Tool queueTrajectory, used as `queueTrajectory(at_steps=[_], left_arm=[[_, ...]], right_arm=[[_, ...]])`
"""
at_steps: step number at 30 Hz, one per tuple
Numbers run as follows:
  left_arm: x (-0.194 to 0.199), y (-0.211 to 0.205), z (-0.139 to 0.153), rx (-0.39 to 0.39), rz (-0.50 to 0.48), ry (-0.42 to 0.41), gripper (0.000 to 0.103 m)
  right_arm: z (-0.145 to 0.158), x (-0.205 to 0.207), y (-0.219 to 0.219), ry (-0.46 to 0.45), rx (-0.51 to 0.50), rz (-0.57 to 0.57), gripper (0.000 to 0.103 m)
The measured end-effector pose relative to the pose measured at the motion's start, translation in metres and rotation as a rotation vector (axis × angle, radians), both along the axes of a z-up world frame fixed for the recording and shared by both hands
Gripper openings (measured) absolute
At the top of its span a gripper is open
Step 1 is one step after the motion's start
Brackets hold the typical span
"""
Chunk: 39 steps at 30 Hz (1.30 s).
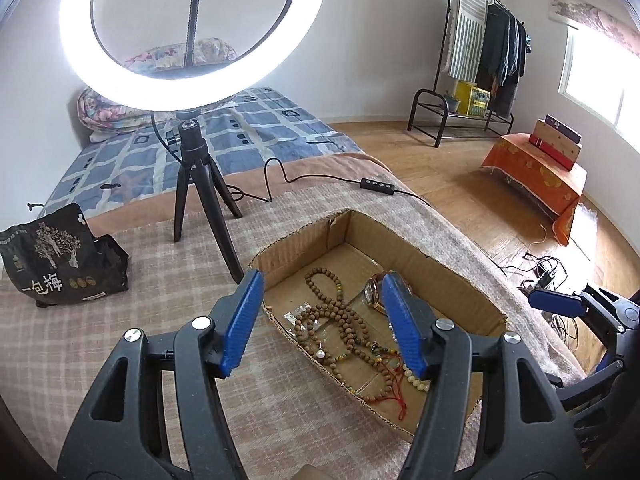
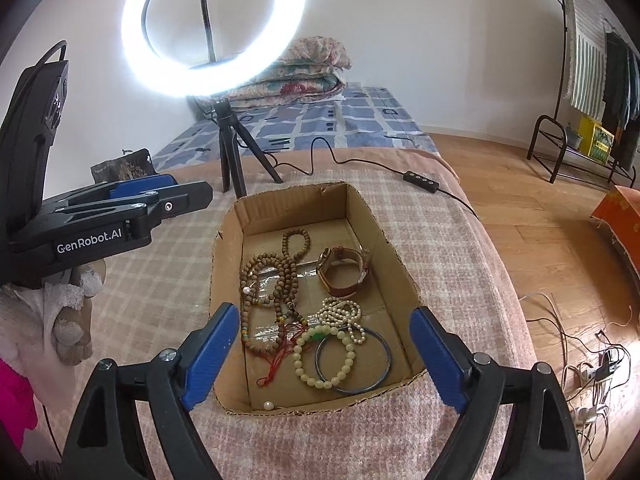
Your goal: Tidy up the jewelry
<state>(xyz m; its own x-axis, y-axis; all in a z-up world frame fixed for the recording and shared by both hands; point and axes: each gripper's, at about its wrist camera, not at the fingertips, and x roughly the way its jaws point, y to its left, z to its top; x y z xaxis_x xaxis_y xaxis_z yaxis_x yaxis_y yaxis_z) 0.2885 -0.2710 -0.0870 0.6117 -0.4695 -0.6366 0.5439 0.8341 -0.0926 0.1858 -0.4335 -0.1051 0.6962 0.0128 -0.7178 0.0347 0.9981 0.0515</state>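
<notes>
A shallow cardboard box (image 2: 362,210) (image 1: 400,242) lies on the checked blanket. In it lie a long brown bead necklace (image 2: 286,276) (image 1: 340,316), a brown leather watch (image 2: 344,270) (image 1: 372,292), a white pearl strand (image 2: 344,316), a pale jade bead bracelet (image 2: 324,354), a dark bangle (image 2: 354,360) and loose pearls (image 2: 267,405). My left gripper (image 1: 322,328) is open and empty, over the box's left part. My right gripper (image 2: 324,356) is open and empty, above the box's near end. The left gripper also shows in the right wrist view (image 2: 160,192).
A ring light on a black tripod (image 1: 200,184) (image 2: 232,148) stands behind the box, its cable and remote (image 1: 378,184) trailing right. A black snack bag (image 1: 60,260) sits at the left. The bed edge drops to wooden floor with cables (image 2: 592,364) on the right.
</notes>
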Motion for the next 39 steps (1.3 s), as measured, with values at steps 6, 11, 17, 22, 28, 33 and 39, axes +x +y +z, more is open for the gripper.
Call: queueTrajectory(at_steps=[6, 11, 17, 22, 28, 33, 39], left_arm=[[-0.017, 0.015, 0.016, 0.005, 0.004, -0.034, 0.064], [-0.037, 0.035, 0.033, -0.001, 0.017, -0.057, 0.064], [-0.067, 0.065, 0.05, 0.002, 0.039, -0.083, 0.064], [-0.098, 0.089, 0.061, 0.006, 0.063, -0.097, 0.064], [-0.139, 0.116, 0.073, -0.013, 0.088, -0.122, 0.08], [-0.162, 0.13, 0.082, -0.018, 0.105, -0.126, 0.08], [-0.186, 0.143, 0.087, -0.023, 0.123, -0.139, 0.088]], right_arm=[[0.016, -0.013, 0.007, -0.025, -0.005, -0.008, 0.089], [0.035, -0.03, 0.018, -0.064, -0.029, -0.012, 0.089], [0.062, -0.058, 0.033, -0.123, -0.055, -0.03, 0.091], [0.08, -0.081, 0.045, -0.161, -0.055, -0.04, 0.094], [0.101, -0.11, 0.063, -0.218, -0.09, -0.045, 0.1], [0.111, -0.129, 0.077, -0.244, -0.117, -0.046, 0.103], [0.115, -0.145, 0.085, -0.252, -0.125, -0.059, 0.103]])
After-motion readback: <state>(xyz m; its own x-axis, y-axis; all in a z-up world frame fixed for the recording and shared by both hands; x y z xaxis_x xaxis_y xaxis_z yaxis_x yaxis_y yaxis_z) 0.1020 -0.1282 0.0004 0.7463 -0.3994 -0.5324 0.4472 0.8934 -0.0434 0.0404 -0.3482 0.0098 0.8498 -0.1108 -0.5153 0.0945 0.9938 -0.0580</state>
